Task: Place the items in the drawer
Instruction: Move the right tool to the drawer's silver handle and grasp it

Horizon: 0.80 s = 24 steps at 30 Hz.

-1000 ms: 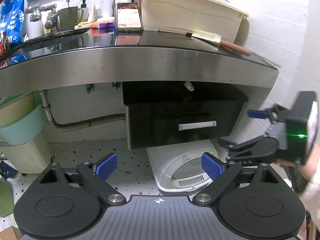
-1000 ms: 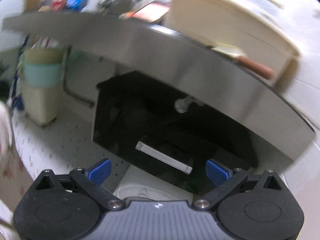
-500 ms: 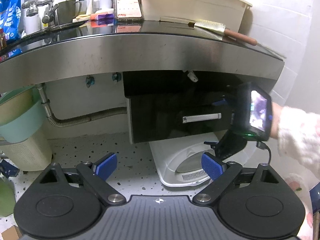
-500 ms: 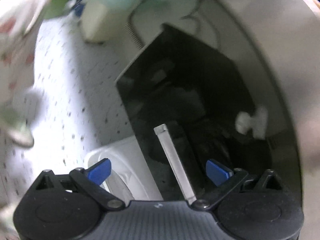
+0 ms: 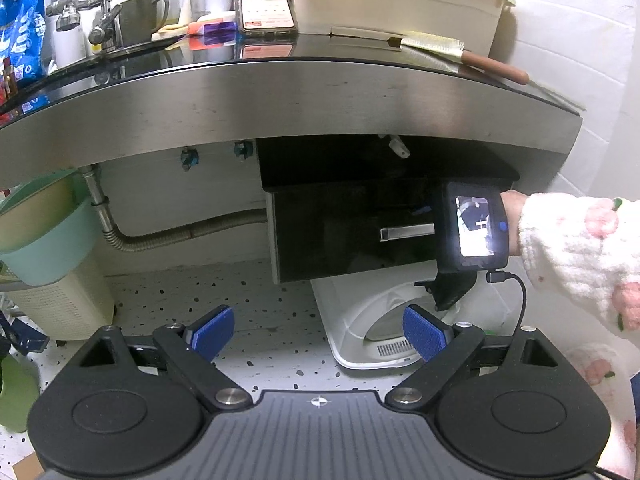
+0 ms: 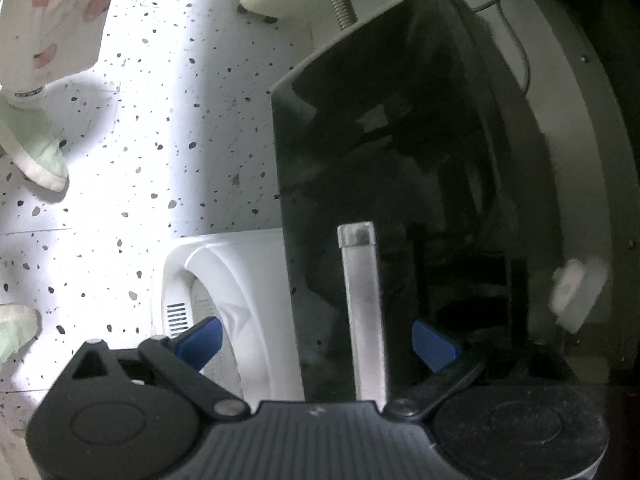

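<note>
A black glossy drawer [image 5: 340, 228] hangs under the steel-edged counter [image 5: 280, 96], shut, with a silver bar handle [image 5: 406, 232]. My right gripper [image 6: 318, 344] is rolled sideways and stands open with the handle [image 6: 362, 300] between its blue pads [image 6: 202, 340], not clamped. In the left wrist view that tool's lit screen [image 5: 474, 226] covers the handle's right end, held by a hand in a fluffy white sleeve [image 5: 580, 248]. My left gripper [image 5: 318, 330] hangs open and empty, low and well back from the drawer. On the counter lie a phone [image 5: 266, 8], a brush [image 5: 460, 54] and a purple-orange box [image 5: 212, 28].
A white scale-like appliance [image 5: 380, 332] sits on the speckled floor just below the drawer. A mint bin over a cream basket [image 5: 52, 264] stands at left, beside a flexible metal pipe [image 5: 160, 236]. A cream tub [image 5: 396, 4], tap and cup crowd the counter. Slippered feet [image 6: 36, 156] stand nearby.
The right gripper has swung in from the right, rolled sideways and closed in on the drawer front until the handle sits between its open fingers. The left gripper tilted slightly upward.
</note>
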{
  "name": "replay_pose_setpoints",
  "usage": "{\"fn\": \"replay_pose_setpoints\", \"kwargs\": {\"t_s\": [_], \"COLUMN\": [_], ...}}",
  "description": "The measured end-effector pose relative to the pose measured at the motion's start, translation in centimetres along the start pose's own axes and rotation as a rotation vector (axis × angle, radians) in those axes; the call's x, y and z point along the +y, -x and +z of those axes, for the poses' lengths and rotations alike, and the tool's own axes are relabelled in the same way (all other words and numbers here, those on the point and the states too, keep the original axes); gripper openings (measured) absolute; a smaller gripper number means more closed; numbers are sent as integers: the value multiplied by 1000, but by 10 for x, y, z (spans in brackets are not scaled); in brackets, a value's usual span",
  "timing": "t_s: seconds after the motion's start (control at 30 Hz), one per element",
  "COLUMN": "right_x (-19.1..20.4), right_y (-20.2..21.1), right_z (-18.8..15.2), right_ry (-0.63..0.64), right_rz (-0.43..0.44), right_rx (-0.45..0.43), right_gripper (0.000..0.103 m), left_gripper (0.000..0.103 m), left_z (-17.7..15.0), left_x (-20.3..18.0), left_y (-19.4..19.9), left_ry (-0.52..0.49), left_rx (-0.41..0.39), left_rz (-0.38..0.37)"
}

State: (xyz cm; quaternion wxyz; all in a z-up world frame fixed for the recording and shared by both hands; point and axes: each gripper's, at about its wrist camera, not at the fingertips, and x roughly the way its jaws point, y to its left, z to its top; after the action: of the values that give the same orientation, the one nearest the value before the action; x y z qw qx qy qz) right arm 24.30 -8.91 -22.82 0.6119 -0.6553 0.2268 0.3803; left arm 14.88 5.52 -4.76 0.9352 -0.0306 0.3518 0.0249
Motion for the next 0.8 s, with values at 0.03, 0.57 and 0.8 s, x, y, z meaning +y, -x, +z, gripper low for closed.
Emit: {"fn": "replay_pose_setpoints", "kwargs": {"t_s": [0.03,0.57,0.8], "right_x": [-1,2,6], "right_y": [-1,-24,-27], "right_z": [-1,0,0], "right_ry": [1,18,46], "right_rz": [2,46,18], "right_rx": [2,23,20], "right_gripper": [102,103,103], "left_gripper": [92,92,92], "left_z": [0,1,1], "left_x": [0,-2,-9], "left_y": [0,-6,-11], "left_ry": [1,-4,-15], "left_rx": [1,28,48], "left_rz": [0,9,-13]}}
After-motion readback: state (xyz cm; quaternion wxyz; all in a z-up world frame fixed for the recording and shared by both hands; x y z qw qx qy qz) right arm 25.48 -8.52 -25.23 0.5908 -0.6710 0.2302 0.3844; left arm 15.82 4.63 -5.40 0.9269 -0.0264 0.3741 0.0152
